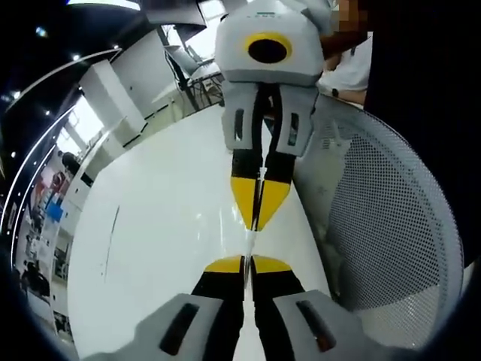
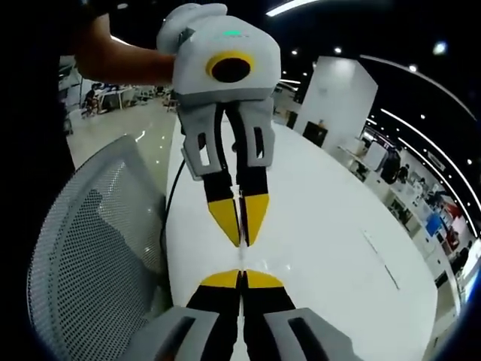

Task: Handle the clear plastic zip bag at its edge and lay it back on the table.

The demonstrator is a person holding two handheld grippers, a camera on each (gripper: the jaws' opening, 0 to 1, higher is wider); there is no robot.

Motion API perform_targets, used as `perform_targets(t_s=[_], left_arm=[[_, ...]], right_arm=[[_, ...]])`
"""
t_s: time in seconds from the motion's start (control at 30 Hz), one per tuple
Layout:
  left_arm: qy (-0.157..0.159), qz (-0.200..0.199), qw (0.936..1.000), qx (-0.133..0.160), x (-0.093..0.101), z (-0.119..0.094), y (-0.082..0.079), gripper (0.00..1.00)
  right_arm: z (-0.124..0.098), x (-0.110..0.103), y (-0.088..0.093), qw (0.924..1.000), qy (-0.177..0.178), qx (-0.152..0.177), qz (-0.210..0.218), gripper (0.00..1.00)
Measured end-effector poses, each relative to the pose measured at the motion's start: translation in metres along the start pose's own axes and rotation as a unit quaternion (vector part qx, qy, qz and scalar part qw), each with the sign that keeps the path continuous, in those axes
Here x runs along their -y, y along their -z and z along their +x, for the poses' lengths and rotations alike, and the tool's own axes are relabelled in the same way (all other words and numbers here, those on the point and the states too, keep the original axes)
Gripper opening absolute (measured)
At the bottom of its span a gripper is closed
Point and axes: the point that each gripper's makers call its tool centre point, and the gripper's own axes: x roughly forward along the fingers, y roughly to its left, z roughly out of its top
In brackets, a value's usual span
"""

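In the left gripper view, the left gripper (image 1: 246, 259), grey-bodied with black arms and yellow-tipped jaws, rises from the bottom with its 2 jaws pressed together. Between the tips sits a thin, pale, see-through strip, the edge of the clear plastic zip bag (image 1: 250, 242), seen edge-on and hard to make out. Facing it from above is the right gripper (image 1: 256, 218), of the same grey, black and yellow build; its 2 jaws are also drawn together on the far end of that strip. The 2 pairs of tips point at each other, close but apart, with the bag stretched between them above the glossy white table (image 1: 161, 241). A thin dark line (image 1: 111, 239) lies on the tabletop to the left. A grey mesh office chair back (image 1: 391, 218) stands just beside the table's edge on the right.

In the right gripper view the arrangement is mirrored: the right gripper (image 2: 241, 274) comes up from the bottom with jaws closed, the left gripper (image 2: 240, 235) hangs opposite, held by a person's hand (image 2: 184, 19) and bare forearm, and a faint clear sliver of the bag (image 2: 241, 258) spans the gap. The table (image 2: 331, 241) stretches away right, the chair back (image 2: 98, 248) at left.
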Motion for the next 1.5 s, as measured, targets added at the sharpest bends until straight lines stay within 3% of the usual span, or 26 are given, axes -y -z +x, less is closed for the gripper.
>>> perform_targets(t_s=[1.5], left_arm=[[0.028,0.005,0.9994,-0.021,0.011,0.009,-0.002,0.0]], right_arm=[[0.013,-0.007,-0.006,0.9994,-0.022,-0.016,-0.02,0.0]])
